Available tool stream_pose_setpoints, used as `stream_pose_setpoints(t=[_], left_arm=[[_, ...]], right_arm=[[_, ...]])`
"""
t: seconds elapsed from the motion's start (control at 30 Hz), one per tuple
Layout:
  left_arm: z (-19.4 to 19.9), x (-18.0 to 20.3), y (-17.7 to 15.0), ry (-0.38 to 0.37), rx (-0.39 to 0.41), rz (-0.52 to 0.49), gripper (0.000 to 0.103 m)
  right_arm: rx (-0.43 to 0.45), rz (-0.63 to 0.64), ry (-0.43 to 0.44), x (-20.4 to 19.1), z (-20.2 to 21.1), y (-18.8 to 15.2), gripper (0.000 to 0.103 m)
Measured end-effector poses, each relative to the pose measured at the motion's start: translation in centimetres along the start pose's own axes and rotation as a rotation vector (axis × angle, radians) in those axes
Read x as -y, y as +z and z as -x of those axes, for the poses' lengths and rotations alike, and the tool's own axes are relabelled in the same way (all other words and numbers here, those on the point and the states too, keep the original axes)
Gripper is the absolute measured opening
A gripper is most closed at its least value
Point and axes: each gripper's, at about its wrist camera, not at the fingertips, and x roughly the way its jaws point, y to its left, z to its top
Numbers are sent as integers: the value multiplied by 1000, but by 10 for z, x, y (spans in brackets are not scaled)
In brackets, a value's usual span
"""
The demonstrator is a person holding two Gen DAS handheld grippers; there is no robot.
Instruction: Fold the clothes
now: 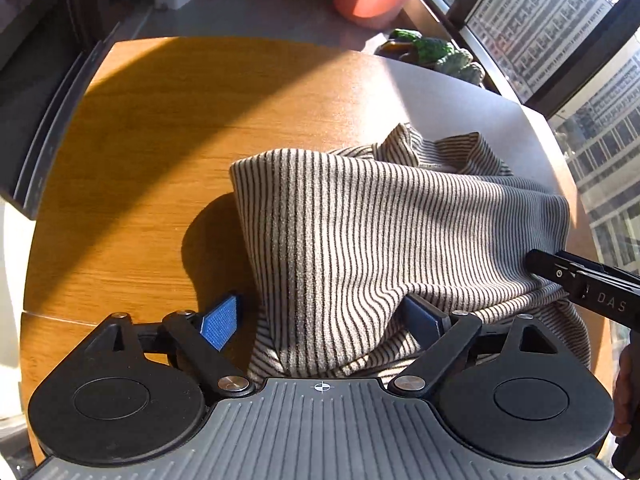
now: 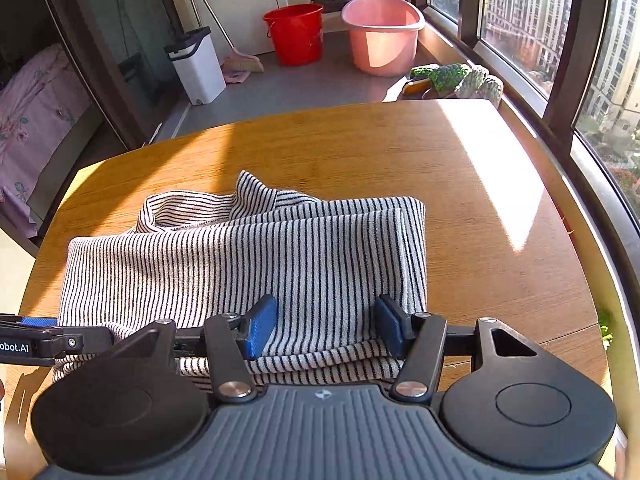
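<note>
Both claws (image 1: 320, 320) (image 2: 324, 328) gape wide over striped garment (image 2: 240, 256); bare table (image 2: 480, 200) beyond.

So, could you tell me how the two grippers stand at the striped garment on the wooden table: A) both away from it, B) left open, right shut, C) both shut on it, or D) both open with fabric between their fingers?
D: the left gripper and the right gripper each show blue pads spread wide apart over the striped garment.

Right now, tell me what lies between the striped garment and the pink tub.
Bare wooden table, then grey floor, between striped garment and pink tub; right wrist view.
</note>
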Motion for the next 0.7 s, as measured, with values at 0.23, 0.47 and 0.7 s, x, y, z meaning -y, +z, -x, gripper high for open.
stream_pose_setpoints(t=[0.23, 0.47, 0.7], left_arm=[[-7, 7, 26, 69, 45, -11, 85], [-4, 20, 72, 238, 146, -20, 74], [38, 46, 32, 117, 174, -10, 78]], right_arm=[[1, 92, 83, 3, -24, 32, 74], [4, 119, 187, 26, -23, 64, 70], [-33, 158, 244, 45, 20, 33, 70]])
